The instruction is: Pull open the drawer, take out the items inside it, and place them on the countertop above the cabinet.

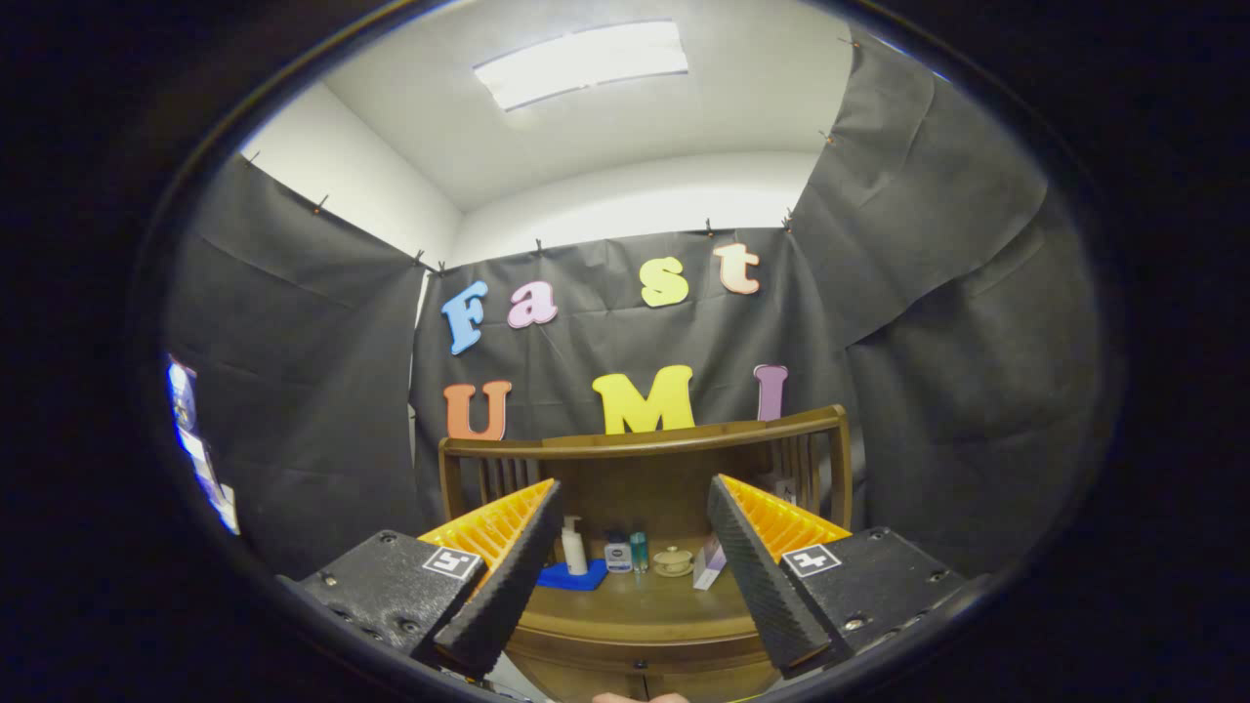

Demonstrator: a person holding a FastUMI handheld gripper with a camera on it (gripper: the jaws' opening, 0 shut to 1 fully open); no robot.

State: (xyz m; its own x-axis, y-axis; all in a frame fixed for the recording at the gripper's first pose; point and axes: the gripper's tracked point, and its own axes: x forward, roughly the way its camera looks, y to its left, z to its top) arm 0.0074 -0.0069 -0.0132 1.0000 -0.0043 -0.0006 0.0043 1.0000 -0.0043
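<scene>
Jaws: the gripper [635,566] is held up in front of the cabinet, its jaws spread wide with nothing between them.
Cabinet: a brown wooden cabinet [645,625] with a railed back of wooden spindles stands against the black cloth wall; its flat top serves as the bench [640,598].
Drawer: the brown wooden drawer front [640,672] sits just under the bench's front edge, low between the jaws, with a small dark knob at its middle; whether it is pulled out at all cannot be told, and its contents are hidden.
Bench, back edge: a white pump bottle [574,547] stands on a blue cloth [571,578] toward the left; just beside it are a small white jar with a blue label [617,555] and a slim teal bottle [639,551].
Bench, right of middle: a cream lidded dish [673,561], then a white box [708,566] leaning upright, partly behind the right jaw.
Ceiling: a bright rectangular light panel [583,61].
</scene>
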